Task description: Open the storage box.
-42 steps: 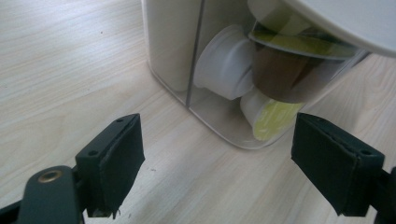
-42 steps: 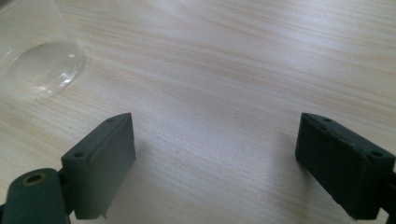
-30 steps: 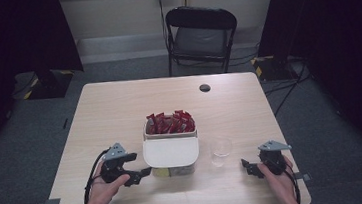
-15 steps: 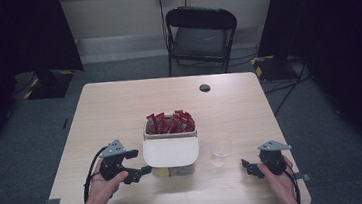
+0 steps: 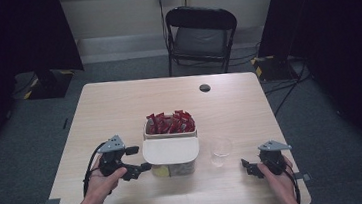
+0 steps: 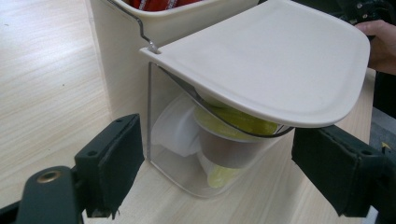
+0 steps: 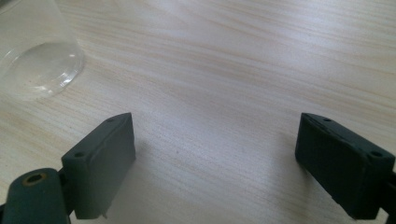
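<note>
Beside the cream dispenser box [image 5: 170,150] with its raised lid [image 6: 275,70], the left gripper [image 5: 135,161] gapes empty; right of it past the clear cup [image 5: 220,151], the right gripper [image 5: 248,167] gapes empty too.

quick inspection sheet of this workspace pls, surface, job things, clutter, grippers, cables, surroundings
surface: light wood table, bare around the things.
job's things: cream dispenser box, red packets in its top bin, white lid over a clear compartment holding pods; clear cup beside it.
clutter: small dark disc at the far edge.
grippers: left gripper open, jaws either side of the clear compartment; right gripper open over bare wood.
cables: black cable loops from the left gripper.
surroundings: folding chair, dark curtains.
</note>
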`<state>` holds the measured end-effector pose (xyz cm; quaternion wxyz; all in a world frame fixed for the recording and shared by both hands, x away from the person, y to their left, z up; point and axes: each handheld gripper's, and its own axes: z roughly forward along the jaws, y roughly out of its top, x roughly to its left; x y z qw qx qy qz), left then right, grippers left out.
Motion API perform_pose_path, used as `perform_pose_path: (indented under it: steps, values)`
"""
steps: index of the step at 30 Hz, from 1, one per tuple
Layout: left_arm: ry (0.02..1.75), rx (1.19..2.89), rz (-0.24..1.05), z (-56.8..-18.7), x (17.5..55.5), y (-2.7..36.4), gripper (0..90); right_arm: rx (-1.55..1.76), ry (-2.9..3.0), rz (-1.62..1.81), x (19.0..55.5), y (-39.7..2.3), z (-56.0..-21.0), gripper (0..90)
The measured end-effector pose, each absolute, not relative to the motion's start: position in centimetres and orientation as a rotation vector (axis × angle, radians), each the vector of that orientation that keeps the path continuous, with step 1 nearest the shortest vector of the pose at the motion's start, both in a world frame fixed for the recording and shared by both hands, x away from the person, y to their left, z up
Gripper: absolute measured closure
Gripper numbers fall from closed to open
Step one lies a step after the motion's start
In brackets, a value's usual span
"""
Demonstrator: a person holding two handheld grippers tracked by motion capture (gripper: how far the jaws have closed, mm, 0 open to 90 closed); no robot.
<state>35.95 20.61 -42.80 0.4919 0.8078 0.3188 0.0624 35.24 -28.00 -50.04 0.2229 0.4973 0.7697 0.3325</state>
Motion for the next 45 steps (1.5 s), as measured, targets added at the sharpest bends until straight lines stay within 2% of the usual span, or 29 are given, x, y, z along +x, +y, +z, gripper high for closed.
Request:
perform_pose_path:
  steps: [45]
  values:
    - [0.769, 1.915, 0.191, -38.7, 38.5, 20.0, 15.8, 1.369, 2.129, 0.919, 35.3, -28.0, -50.0, 11.7]
